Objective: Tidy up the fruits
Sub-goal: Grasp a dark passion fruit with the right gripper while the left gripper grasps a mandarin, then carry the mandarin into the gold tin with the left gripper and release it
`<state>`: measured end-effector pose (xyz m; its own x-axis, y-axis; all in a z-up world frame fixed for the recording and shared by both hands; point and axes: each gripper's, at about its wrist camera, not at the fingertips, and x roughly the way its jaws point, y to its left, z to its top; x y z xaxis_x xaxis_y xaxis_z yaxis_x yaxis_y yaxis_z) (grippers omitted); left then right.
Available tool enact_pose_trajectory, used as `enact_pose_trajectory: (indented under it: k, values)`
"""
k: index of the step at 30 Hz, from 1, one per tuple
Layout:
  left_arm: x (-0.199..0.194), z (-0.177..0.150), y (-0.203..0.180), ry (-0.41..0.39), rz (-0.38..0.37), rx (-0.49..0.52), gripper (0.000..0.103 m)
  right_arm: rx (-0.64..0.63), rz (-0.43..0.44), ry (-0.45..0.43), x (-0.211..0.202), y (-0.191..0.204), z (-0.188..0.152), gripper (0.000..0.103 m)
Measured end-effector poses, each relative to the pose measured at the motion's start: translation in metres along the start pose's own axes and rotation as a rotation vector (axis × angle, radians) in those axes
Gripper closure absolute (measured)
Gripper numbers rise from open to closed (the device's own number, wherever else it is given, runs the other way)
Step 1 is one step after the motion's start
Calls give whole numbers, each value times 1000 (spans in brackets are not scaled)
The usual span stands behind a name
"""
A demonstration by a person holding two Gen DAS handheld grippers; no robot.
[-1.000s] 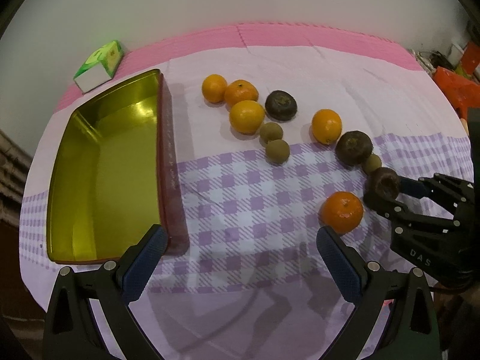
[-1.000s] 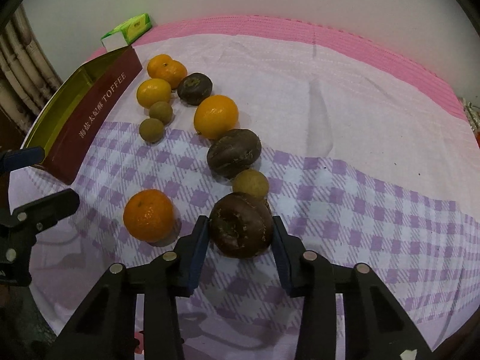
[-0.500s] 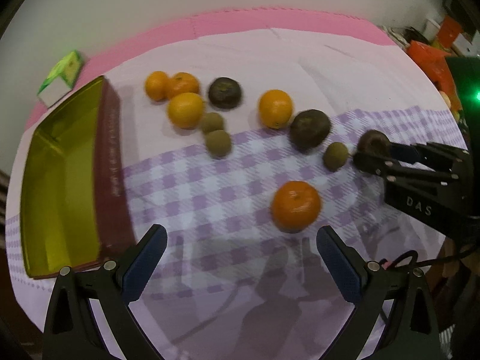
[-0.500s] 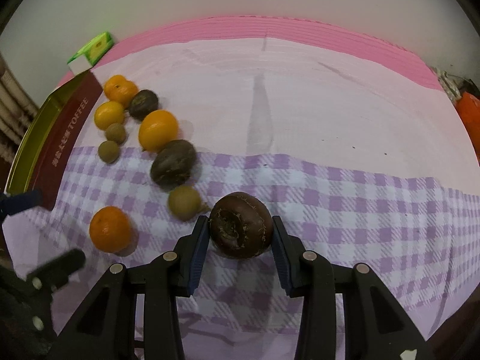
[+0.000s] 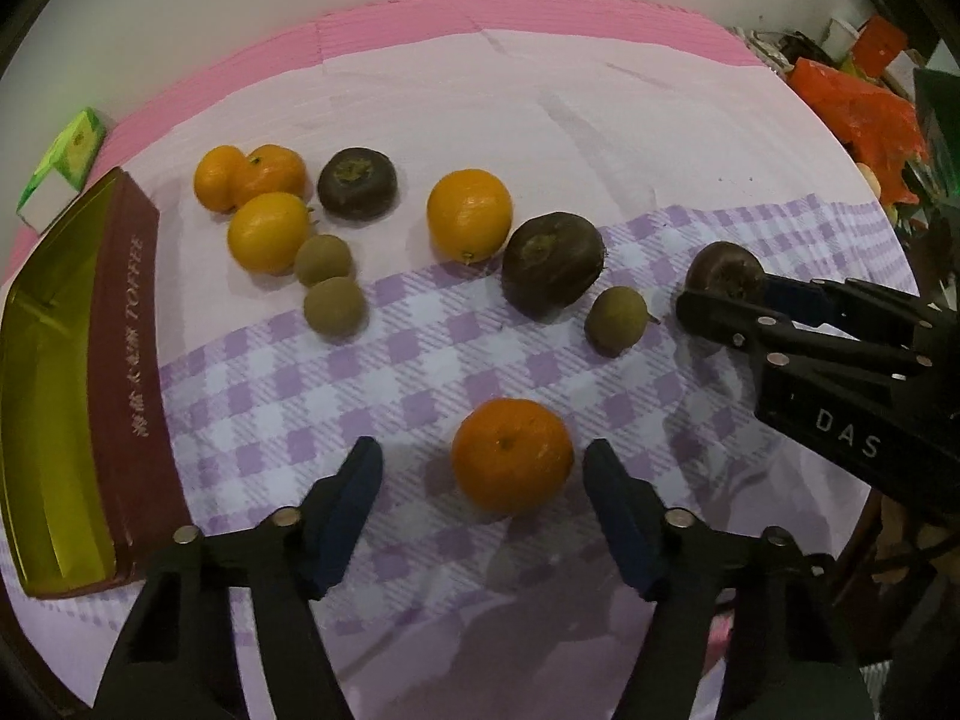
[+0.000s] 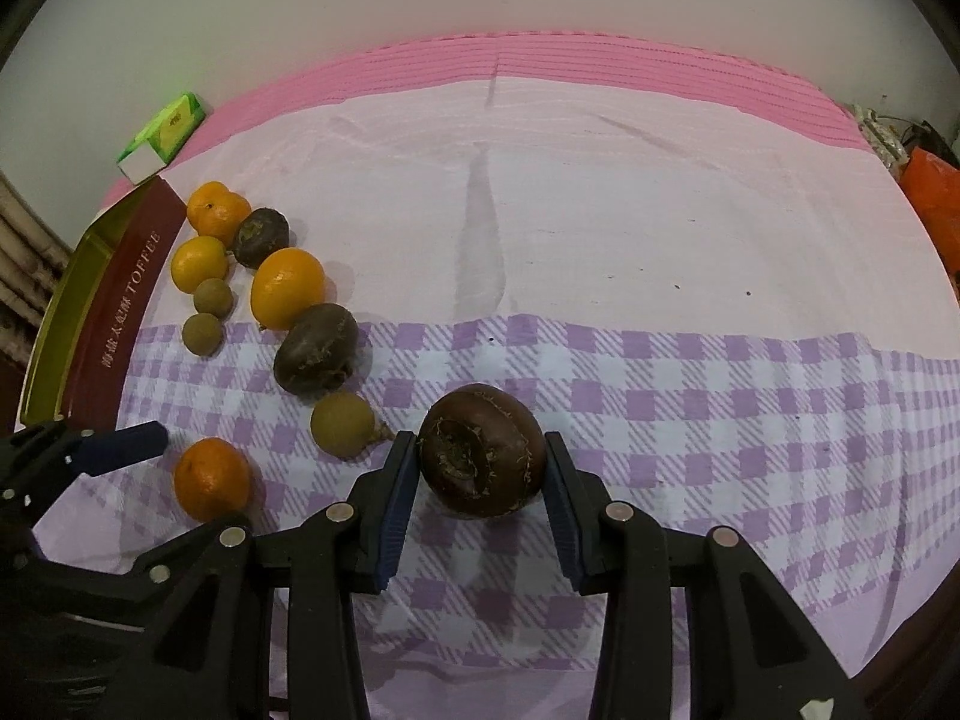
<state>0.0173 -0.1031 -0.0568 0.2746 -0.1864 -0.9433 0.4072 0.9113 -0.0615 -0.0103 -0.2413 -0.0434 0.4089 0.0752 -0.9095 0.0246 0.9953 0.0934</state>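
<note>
Left gripper (image 5: 480, 483) has swung in over the near orange (image 5: 511, 453) and its jaws have just been closing; orange sits between them, pads not touching yet, so a pick looks imminent. Right gripper (image 6: 480, 477) clamped on a dark fruit (image 6: 482, 450) (gap unchanged). Tin (image 5: 42, 360) empty, far left. Checked purple cloth (image 5: 372, 372) over pink; clutter (image 5: 858, 102) beyond the right edge.

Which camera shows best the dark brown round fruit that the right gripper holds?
The right wrist view: the dark brown round fruit fills the centre, clamped between both blue pads. In the left wrist view, this fruit sits far off, partly hidden by the right gripper.
</note>
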Motion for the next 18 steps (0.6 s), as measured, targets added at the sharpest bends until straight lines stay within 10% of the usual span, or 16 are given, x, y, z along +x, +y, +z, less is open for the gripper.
enact_pose_trajectory:
  k: [6, 18]
  values:
    - [5, 1, 0, 14, -31, -14, 62, 7, 2, -3, -3, -2, -2, 65]
    - [-20, -6, 24, -31, -38, -51, 63, 4, -2, -1, -2, -1, -2, 65]
